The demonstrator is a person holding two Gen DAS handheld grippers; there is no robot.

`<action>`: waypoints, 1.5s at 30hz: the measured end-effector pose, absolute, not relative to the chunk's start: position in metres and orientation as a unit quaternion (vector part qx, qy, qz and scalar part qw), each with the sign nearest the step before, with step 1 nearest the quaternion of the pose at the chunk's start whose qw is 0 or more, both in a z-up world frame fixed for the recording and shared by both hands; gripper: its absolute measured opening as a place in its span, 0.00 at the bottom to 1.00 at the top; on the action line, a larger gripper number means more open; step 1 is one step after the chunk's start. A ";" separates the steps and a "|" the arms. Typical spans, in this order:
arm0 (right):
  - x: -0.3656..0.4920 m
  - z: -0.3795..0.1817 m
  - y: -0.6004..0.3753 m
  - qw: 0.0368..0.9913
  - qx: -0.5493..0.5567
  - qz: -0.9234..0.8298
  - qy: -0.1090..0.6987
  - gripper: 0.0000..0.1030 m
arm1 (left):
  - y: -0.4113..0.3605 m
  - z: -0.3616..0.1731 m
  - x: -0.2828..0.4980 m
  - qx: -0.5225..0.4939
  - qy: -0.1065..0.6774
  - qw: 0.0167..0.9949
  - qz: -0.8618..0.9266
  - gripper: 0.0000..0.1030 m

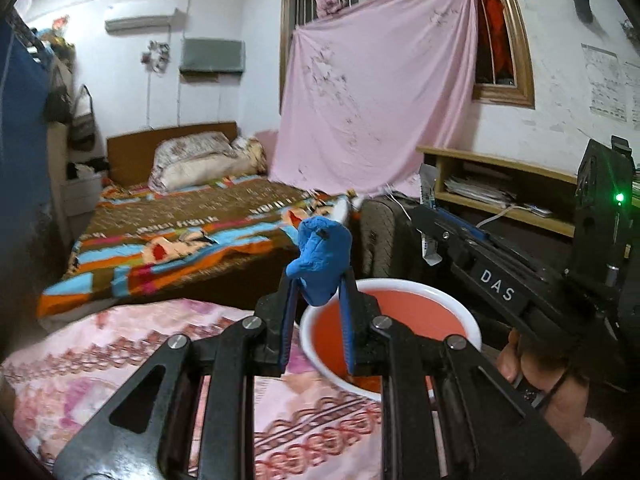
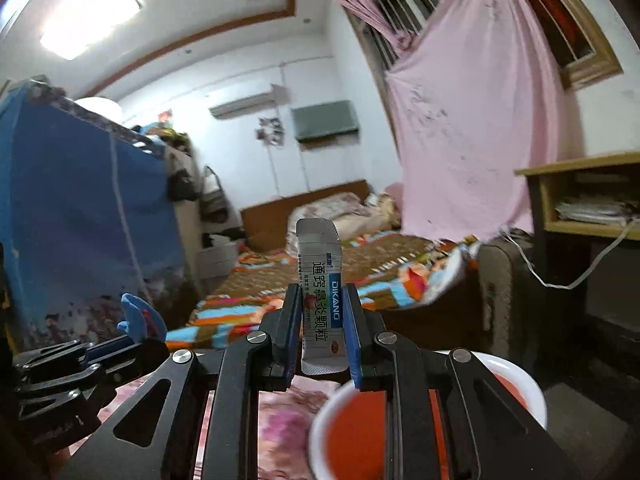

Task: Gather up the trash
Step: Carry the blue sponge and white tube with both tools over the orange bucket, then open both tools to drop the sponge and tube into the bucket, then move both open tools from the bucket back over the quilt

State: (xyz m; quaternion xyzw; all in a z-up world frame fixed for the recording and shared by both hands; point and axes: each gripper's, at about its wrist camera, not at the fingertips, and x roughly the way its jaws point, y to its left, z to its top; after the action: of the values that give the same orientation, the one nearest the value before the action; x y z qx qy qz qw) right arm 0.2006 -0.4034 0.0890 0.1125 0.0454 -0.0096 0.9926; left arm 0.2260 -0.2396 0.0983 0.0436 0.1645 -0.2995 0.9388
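In the left wrist view my left gripper point(image 1: 320, 276) is shut on a crumpled blue wad point(image 1: 320, 252) that sticks up past its fingertips. Just beyond and to the right sits a red basin point(image 1: 420, 308) with a white rim. My right gripper point(image 1: 428, 224) reaches in from the right, a hand on its handle. In the right wrist view my right gripper point(image 2: 320, 296) is shut on a white and blue printed sachet point(image 2: 320, 276), held upright. The basin point(image 2: 532, 384) lies below it. My left gripper point(image 2: 132, 340), with the blue wad point(image 2: 142, 316), shows at the lower left.
A pink patterned quilt point(image 1: 120, 360) lies under both grippers. Beyond it is a bed with a striped colourful blanket point(image 1: 180, 240). A pink sheet point(image 1: 380, 100) hangs over the window. A wooden shelf point(image 1: 500, 184) stands at the right, a blue wardrobe point(image 2: 80, 220) at the left.
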 end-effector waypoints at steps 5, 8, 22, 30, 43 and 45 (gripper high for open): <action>0.205 0.079 -0.424 0.987 0.134 -0.034 0.077 0.19 | -0.262 0.088 0.244 0.031 0.219 0.922 -0.317 0.05; 0.208 0.074 -0.433 0.983 0.149 -0.045 0.096 0.19 | -0.275 0.080 0.257 0.025 0.258 0.909 -0.326 0.05; 0.219 0.058 -0.445 0.971 0.172 -0.070 0.149 0.31 | -0.294 0.058 0.287 -0.008 0.353 0.873 -0.336 0.13; 0.219 0.058 -0.445 0.971 0.173 -0.071 0.150 0.37 | -0.281 0.055 0.287 -0.024 0.351 0.879 -0.321 0.22; 0.209 0.072 -0.427 0.984 0.143 -0.052 0.097 0.73 | -0.223 0.076 0.272 -0.067 0.271 0.932 -0.233 0.51; 0.206 0.076 -0.420 0.986 0.137 -0.045 0.081 0.77 | -0.208 0.080 0.267 -0.078 0.253 0.940 -0.216 0.60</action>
State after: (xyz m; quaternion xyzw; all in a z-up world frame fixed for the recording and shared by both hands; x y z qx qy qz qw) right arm 0.2059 -0.4202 0.0757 0.1369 0.0813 -0.0446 0.9862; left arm 0.2666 -0.2081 0.0802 -0.0779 0.2526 -0.2157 0.9400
